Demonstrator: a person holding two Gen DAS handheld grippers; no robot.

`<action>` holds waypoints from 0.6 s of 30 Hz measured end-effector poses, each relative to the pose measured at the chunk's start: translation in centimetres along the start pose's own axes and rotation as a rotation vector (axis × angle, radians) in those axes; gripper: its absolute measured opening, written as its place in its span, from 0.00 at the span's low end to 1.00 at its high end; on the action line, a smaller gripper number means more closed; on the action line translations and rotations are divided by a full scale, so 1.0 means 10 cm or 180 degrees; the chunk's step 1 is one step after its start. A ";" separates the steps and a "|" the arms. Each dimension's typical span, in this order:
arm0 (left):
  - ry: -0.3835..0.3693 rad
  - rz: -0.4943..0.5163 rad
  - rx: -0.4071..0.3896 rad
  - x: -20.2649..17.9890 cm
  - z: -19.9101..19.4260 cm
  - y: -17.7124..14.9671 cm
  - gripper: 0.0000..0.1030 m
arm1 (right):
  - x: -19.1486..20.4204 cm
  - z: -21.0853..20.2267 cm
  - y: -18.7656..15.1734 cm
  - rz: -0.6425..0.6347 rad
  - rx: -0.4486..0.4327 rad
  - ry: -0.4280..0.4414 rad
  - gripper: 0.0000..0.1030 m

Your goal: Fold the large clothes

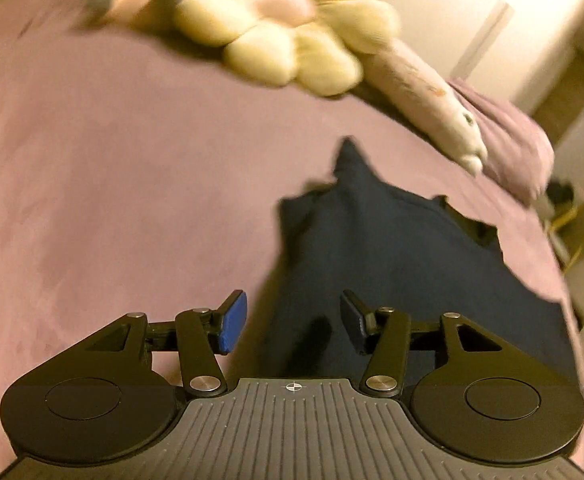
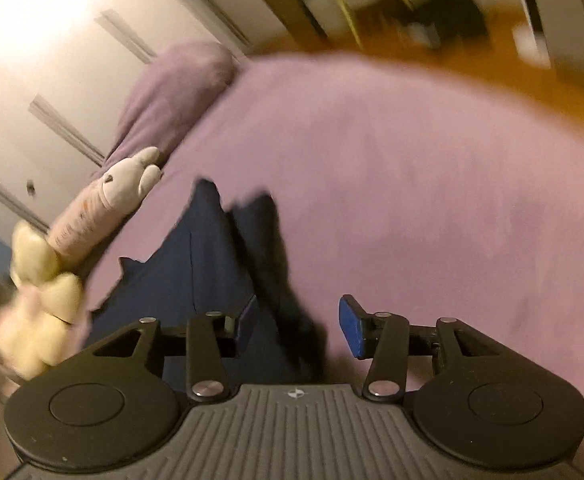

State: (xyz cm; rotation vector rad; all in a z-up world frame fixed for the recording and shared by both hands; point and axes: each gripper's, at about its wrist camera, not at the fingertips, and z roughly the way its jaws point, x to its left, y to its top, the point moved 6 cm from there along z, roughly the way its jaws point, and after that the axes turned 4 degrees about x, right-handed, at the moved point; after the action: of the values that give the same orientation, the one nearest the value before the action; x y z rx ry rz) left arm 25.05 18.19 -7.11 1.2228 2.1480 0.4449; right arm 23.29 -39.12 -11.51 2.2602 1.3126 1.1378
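Right gripper [image 2: 297, 326] spread wide, empty, above navy garment [image 2: 212, 264] on pink bedspread [image 2: 411, 200]; plush toy [image 2: 104, 196] at ten o'clock.

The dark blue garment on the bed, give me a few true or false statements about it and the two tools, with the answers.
1. The dark blue garment lies on a purple bedspread. True.
2. The left tool is clamped on the garment. False: its fingers are spread apart and hold nothing.
3. A yellow flower cushion lies farther along the bed than the garment. True.
4. The right tool is shut. False: it is open.
5. The garment covers the plush toy. False: the toy lies beside it.
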 end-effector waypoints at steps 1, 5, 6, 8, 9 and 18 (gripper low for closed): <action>-0.0029 0.0137 -0.0049 -0.17 0.07 0.03 0.60 | 0.19 0.07 0.03 -0.0172 -0.0049 0.0031 0.41; -0.0115 0.0677 -0.0252 -0.92 0.55 0.13 0.73 | 1.06 0.52 -0.02 -0.0922 -0.0176 0.0291 0.27; -0.0071 0.0790 -0.0301 -1.06 0.70 0.14 0.74 | 1.30 0.68 -0.07 -0.1100 -0.0133 0.0360 0.25; 0.0064 0.1030 -0.0396 -1.29 1.00 0.18 0.76 | 1.70 1.06 -0.18 -0.1426 0.0045 0.0509 0.22; 0.0178 0.1096 -0.0428 -1.37 1.11 0.16 0.77 | 1.87 1.24 -0.24 -0.1583 0.0105 0.0477 0.21; 0.0589 0.1266 -0.0457 -1.43 1.74 0.25 0.95 | 1.98 2.07 -0.24 -0.2247 -0.0043 -0.0120 0.19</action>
State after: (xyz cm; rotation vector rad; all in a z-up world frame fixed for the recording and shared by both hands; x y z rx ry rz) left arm 43.59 7.00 -13.77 1.5803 1.9755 0.8966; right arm 42.85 -18.62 -16.64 1.5633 1.8532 0.8259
